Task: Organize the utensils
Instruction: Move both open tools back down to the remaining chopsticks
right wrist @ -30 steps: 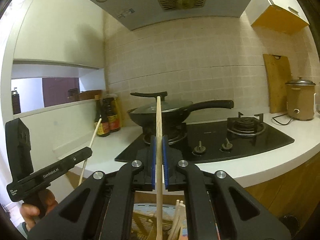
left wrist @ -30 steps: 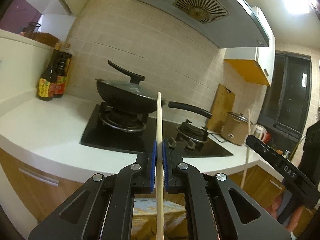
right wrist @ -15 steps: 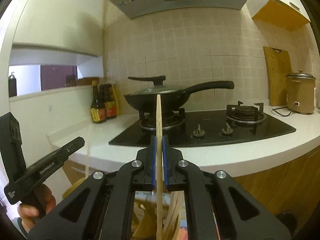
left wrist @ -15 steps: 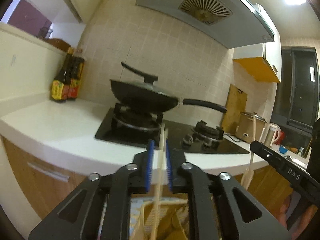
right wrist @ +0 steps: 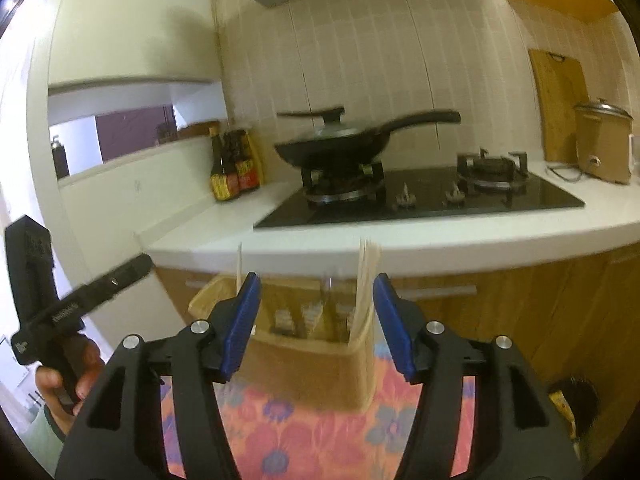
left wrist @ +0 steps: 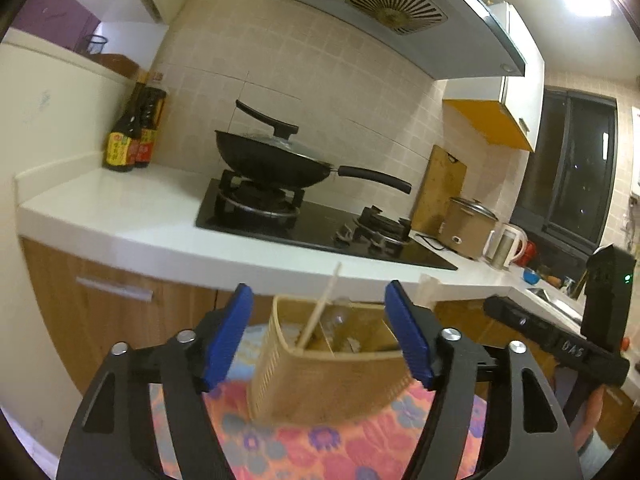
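Hovering over the basket (left wrist: 320, 364), your left hand-held gripper (left wrist: 318, 334) and right hand-held gripper (right wrist: 316, 322) both gape empty (chopsticks (right wrist: 366, 280) inside); next, fetch another utensil.

A tan slatted basket (left wrist: 320, 380) stood on a flowered cloth. One pale chopstick (left wrist: 320, 308) leaned toward 1 o'clock inside; several chopsticks (right wrist: 366, 280) stood at its right end.

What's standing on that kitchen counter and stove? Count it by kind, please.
Sauce bottles: 2
Lidded wok: 1
Cutting board: 1
Rice cooker: 1
Kettle: 1
Total: 6; the small items beyond the kettle are too blurred to count.
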A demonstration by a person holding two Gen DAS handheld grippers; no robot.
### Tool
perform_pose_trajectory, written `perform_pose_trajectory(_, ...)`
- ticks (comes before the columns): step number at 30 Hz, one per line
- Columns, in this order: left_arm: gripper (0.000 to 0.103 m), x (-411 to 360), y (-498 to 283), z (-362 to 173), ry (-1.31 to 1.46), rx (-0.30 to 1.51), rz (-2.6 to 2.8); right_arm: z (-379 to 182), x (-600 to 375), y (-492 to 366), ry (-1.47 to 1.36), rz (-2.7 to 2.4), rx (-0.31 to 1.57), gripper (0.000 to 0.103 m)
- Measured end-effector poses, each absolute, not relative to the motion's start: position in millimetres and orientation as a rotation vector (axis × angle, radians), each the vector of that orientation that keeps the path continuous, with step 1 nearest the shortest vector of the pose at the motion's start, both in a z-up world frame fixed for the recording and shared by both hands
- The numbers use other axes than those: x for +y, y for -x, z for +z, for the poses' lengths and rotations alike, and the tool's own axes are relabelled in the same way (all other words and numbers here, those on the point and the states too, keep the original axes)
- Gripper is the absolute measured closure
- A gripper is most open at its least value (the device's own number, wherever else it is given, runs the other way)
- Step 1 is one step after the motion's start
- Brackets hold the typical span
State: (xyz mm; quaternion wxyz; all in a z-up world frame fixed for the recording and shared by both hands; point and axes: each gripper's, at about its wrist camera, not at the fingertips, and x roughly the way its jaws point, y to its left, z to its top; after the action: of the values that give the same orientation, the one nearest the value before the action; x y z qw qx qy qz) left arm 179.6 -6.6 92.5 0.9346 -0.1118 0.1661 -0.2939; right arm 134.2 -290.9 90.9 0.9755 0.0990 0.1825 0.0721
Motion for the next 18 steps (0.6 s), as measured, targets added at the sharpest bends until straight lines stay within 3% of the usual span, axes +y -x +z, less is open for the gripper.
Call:
perform_pose_trajectory(7, 0.031, -3, -130, 81, 0.147, 0.439, -0.574, 71, -272, -98, -0.146, 0.123, 0.558, 0.049)
perform_pose_trajectory(14, 0.031, -19, -84, 54, 0.004, 0.549, -0.512, 13, -269, -69, -0.222, 0.072, 0.8, 0.049)
perform_pose_trajectory(18, 0.036, -32, -64, 34, -0.029, 0.623, -0.542, -20, -264, -52, -0.24, 0.073, 0.877, 0.065)
